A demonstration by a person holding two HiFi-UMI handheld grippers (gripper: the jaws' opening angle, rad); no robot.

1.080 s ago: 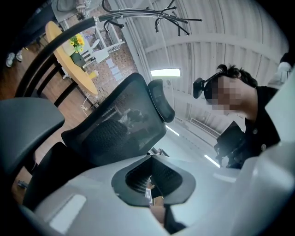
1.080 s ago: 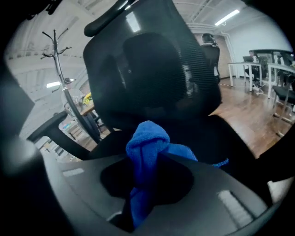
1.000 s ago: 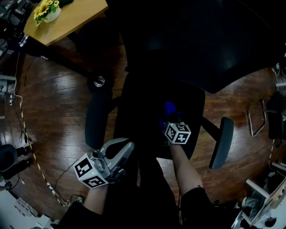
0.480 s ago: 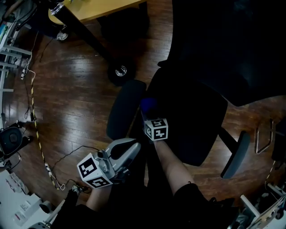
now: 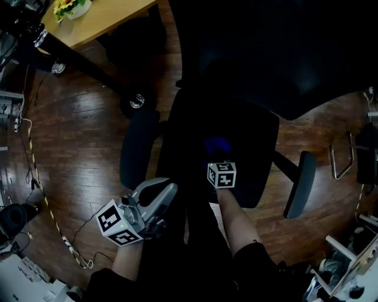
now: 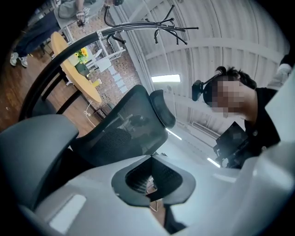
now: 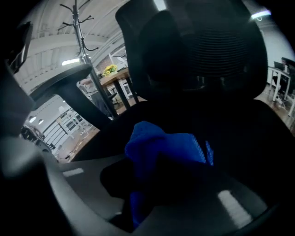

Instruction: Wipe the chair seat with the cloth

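Head view: the right gripper [image 5: 218, 154] is over the chair seat [image 5: 251, 147], its marker cube nearest the person. A small patch of blue cloth [image 5: 217, 144] shows just ahead of the cube, about mid-seat. From above the seat is nearly black, so its surface detail is lost.

Right gripper view: this alone shows the grip. The jaws are closed on the cloth, which is bunched between them. The bundle's long axis runs from the jaws forward along the gripper's line, with its free end toward the backrest [image 7: 207, 50]. The lower fold sinks into shadow. The cloth seems to lie on the seat, though the dark hides the contact.

Left gripper [image 5: 160, 190]: off the seat, by its front left corner, just beside the left armrest [image 5: 138, 154]. In the left gripper view it is tipped upward and the jaws are together with nothing between them.

Only the left gripper view shows the person [image 6: 258, 115] wearing the head camera, and the mesh of the backrest from the side. Both gripper views show a coat rack [image 6: 171, 26] that the head view lacks.

Head view, top left corner: a wooden table [image 5: 100, 20] with yellow flowers [image 5: 71, 7], both cut off by the frame edge. The right armrest [image 5: 300, 184] stands clear of both grippers.
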